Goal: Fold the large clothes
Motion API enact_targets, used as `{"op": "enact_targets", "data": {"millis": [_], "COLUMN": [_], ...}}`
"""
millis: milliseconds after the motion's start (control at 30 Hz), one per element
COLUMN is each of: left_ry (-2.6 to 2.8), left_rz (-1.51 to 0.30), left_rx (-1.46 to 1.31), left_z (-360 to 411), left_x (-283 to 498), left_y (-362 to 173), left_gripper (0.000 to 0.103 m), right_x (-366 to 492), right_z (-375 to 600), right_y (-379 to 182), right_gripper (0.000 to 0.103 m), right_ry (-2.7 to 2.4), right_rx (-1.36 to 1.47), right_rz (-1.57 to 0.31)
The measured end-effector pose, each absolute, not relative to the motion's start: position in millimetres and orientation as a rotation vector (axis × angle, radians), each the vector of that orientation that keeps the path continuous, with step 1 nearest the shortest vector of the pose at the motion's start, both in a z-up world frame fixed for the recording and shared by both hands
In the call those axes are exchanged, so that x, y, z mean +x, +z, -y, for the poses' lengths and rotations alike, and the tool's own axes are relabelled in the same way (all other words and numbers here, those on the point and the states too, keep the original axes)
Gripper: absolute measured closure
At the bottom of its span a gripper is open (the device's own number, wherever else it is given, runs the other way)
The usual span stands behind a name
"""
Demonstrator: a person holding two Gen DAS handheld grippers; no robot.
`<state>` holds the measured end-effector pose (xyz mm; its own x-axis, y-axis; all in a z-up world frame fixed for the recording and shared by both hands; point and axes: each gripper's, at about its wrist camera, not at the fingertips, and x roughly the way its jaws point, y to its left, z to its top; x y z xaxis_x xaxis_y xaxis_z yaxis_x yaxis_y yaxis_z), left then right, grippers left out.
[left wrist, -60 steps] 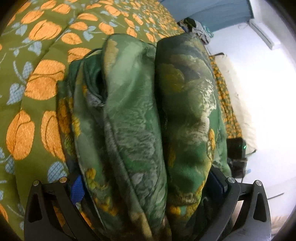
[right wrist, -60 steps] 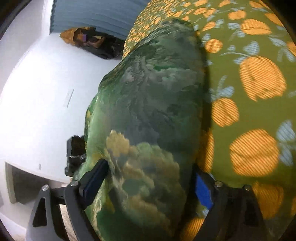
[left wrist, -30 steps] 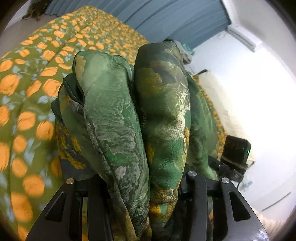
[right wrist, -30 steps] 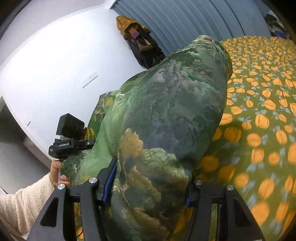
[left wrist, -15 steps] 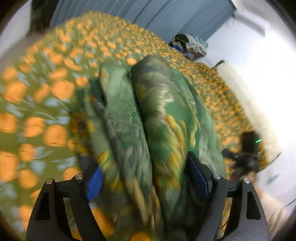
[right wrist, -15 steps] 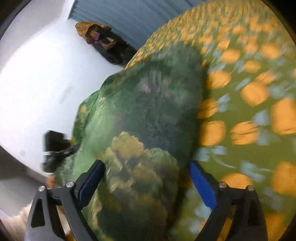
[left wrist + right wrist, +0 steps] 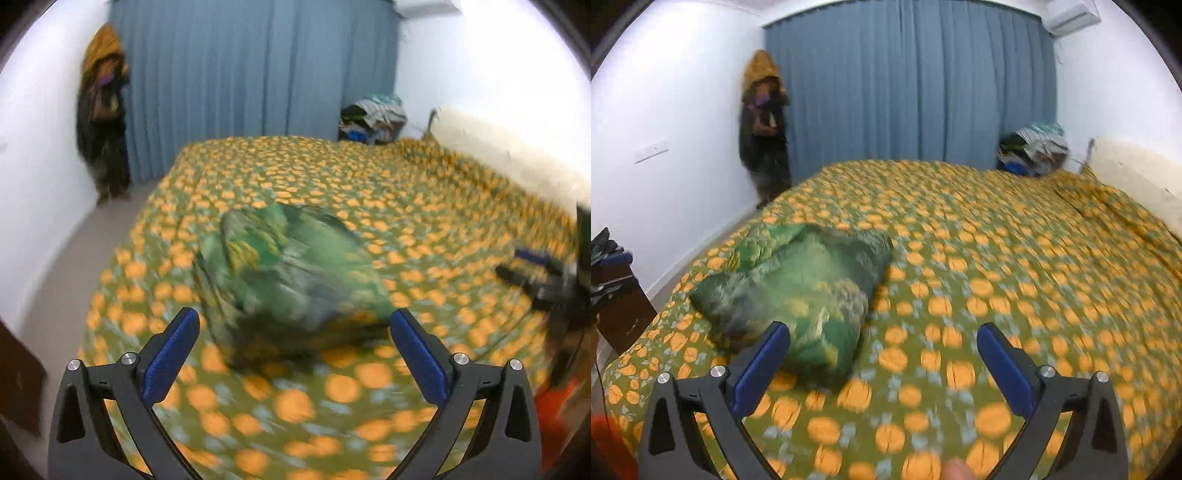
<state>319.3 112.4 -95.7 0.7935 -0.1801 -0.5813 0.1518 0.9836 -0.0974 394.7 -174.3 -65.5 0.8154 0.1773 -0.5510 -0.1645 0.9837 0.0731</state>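
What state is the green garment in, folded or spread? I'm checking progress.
Folded: the green garment lies as a compact, thick bundle on the bedspread, and both tools, left and right, are open and clear of it.

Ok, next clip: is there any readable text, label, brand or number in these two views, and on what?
None readable.
The folded green garment, the bedspread and the curtain carry patterns or folds only, no lettering.
The wall plate looks blank at this blur.
The other gripper's body is too blurred for any marking.

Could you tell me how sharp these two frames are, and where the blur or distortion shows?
Left wrist: the folded green garment and bedspread are motion-smeared, while the left gripper stays crisp. Right wrist: milder blur; fisheye bends the curtain.
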Motion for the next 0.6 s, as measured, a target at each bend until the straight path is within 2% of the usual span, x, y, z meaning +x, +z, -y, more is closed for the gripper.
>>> {"op": "enact_targets", "data": {"millis": [267, 600], "left_ry": [-0.057, 0.147], "left_rz": [-0.625, -0.592], "left_rx": [-0.034, 0.043], "left_z": [-73, -42], "left_x": [273, 224], "left_y": [-102, -91], "left_gripper": [0.000, 0.000], "right_x": [326, 281], "right_z": [167, 170], "right_y": [-57, -48], "right_gripper": [0.000, 0.000], "right_ry": [0.104, 0.081], "right_rx": [-0.044, -0.047], "right_rz": [-0.620, -0.641]}}
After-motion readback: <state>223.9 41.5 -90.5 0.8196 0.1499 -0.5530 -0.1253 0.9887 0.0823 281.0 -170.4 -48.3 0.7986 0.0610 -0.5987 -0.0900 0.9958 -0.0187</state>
